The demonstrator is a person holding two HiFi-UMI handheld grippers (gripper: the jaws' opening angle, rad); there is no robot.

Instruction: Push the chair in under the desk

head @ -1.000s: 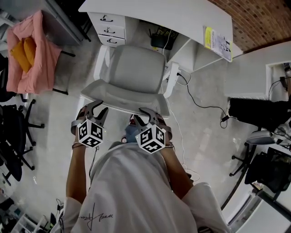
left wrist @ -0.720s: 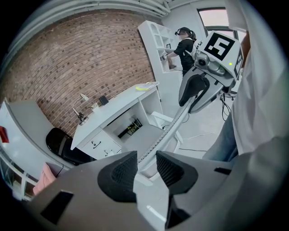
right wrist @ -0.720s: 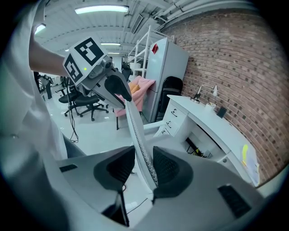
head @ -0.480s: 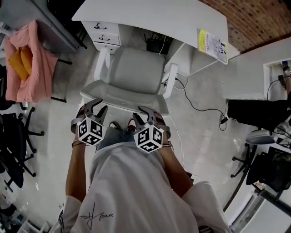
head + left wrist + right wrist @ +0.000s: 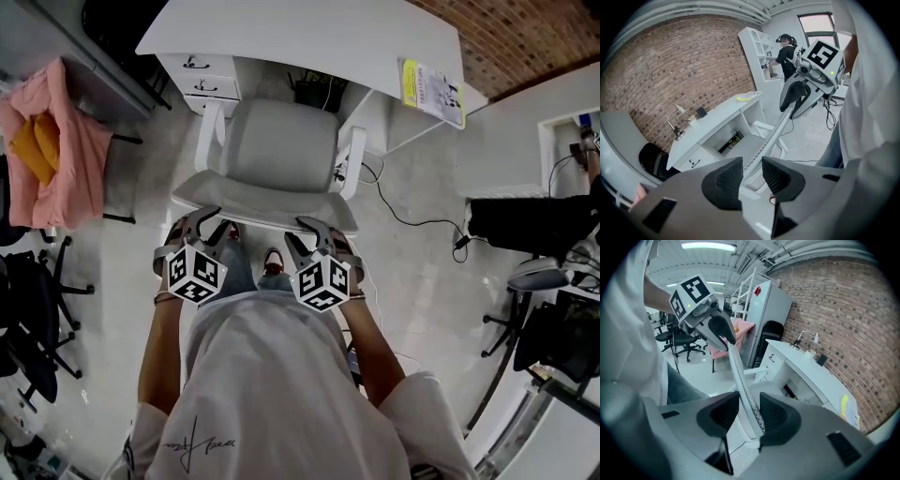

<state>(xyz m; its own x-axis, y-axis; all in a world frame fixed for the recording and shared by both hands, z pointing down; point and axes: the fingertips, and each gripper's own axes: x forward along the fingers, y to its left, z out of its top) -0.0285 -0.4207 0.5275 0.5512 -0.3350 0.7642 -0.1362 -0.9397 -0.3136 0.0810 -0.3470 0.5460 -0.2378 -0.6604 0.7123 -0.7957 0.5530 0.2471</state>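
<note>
My left gripper (image 5: 204, 223) and right gripper (image 5: 312, 234) straddle the chair backrest (image 5: 264, 193) unclamped, left just narrowing, right widening; probably stiff, free-rolling: push top edge.

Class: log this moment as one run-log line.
left tool: open astride chair backrest top, jaws just been closing | right tool: open astride it, jaws just been opening | desk: seat mostly outside

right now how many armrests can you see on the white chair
2: the left armrest at the head view's left of the chair, the right armrest on the opposite side, both close to the desk. None seems hidden.
</note>
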